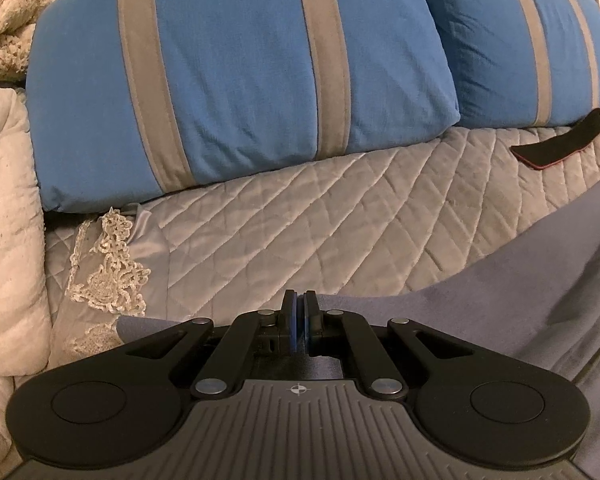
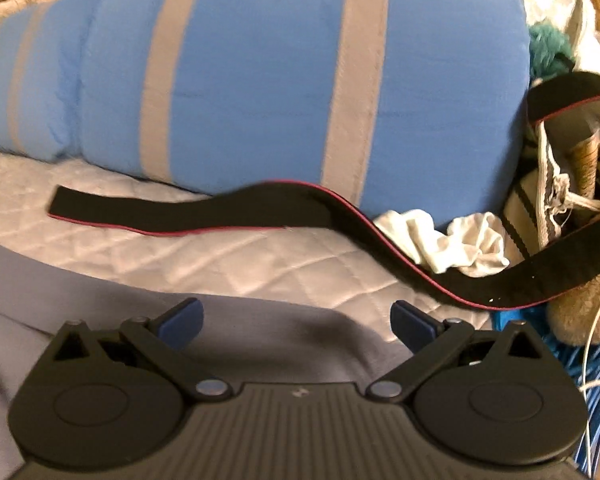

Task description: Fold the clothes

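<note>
1. Left gripper (image 1: 299,320): jaws together, blue pads pressed face to face at the near edge of the grey-blue garment (image 1: 480,300). Whether cloth is pinched between them cannot be told from the left wrist view.
2. Right gripper (image 2: 296,320): jaws wide apart, poised over the same garment (image 2: 260,332), nothing held.
3. Probably at the start of a fold: one side apparently secured, the other yet to be gripped.
4. To do it well: bring the open right jaws down onto a clear single edge or corner, not the middle of the cloth, and close fully before lifting.
5. Match the two grip points along the same hem, so the fold line runs straight.
6. Lift both sides level and keep the fabric lightly taut; likely to sag and crease otherwise, being soft and limp.
7. Steer clear of the black strap (image 2: 204,212) with red edging lying just beyond the garment; easy to snag.
8. Garment: plain, matte grey-blue, thin-looking, spread on the quilted bedspread (image 1: 300,232) in front of the blue striped pillows (image 1: 236,80).
9. One shallow dark wrinkle near the right jaws; otherwise fairly smooth, far edge curved.
10. Kind of garment not clear from these views.
</note>
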Demonstrator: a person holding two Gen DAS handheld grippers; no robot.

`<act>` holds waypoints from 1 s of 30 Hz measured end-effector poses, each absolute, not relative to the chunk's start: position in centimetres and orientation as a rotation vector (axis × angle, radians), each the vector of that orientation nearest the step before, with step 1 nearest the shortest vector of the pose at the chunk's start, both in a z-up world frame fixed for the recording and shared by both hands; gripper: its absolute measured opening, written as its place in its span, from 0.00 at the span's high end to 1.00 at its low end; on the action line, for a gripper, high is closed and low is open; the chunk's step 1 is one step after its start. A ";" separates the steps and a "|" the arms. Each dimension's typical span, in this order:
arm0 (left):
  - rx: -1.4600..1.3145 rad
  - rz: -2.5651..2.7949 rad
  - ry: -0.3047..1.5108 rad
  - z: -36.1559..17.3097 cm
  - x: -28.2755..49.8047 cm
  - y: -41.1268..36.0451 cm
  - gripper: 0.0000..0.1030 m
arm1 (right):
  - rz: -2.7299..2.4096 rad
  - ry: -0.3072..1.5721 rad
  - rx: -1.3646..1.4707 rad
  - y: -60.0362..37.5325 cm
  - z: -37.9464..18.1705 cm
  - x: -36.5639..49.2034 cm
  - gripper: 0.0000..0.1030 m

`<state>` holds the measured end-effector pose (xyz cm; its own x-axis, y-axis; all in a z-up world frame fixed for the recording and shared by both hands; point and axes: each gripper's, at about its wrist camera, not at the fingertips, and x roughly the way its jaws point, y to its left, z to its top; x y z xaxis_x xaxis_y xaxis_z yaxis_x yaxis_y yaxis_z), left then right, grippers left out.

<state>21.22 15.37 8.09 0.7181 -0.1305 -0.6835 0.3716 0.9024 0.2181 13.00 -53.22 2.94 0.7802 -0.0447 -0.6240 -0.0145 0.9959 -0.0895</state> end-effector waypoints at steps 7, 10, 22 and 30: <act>0.378 -0.273 0.743 7.5 21.5 15.3 0.97 | 0.091 0.787 -0.133 -55.4 0.2 15.4 0.42; 0.388 -0.260 0.770 7.0 21.7 15.3 0.97 | 0.134 0.781 -0.073 -56.0 -0.2 15.5 0.82; 0.319 -0.198 0.654 10.8 21.8 15.2 0.98 | 0.022 0.579 -0.010 -56.3 4.9 13.6 0.97; 0.316 -0.229 0.381 19.3 16.4 15.6 0.97 | 0.034 0.395 -0.039 -56.5 13.5 6.7 0.97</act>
<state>16.41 15.60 19.26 0.9036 -0.1596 -0.3976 0.2768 0.9257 0.2577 6.66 -56.52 13.51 0.9226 0.0256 -0.3849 -0.0409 0.9987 -0.0316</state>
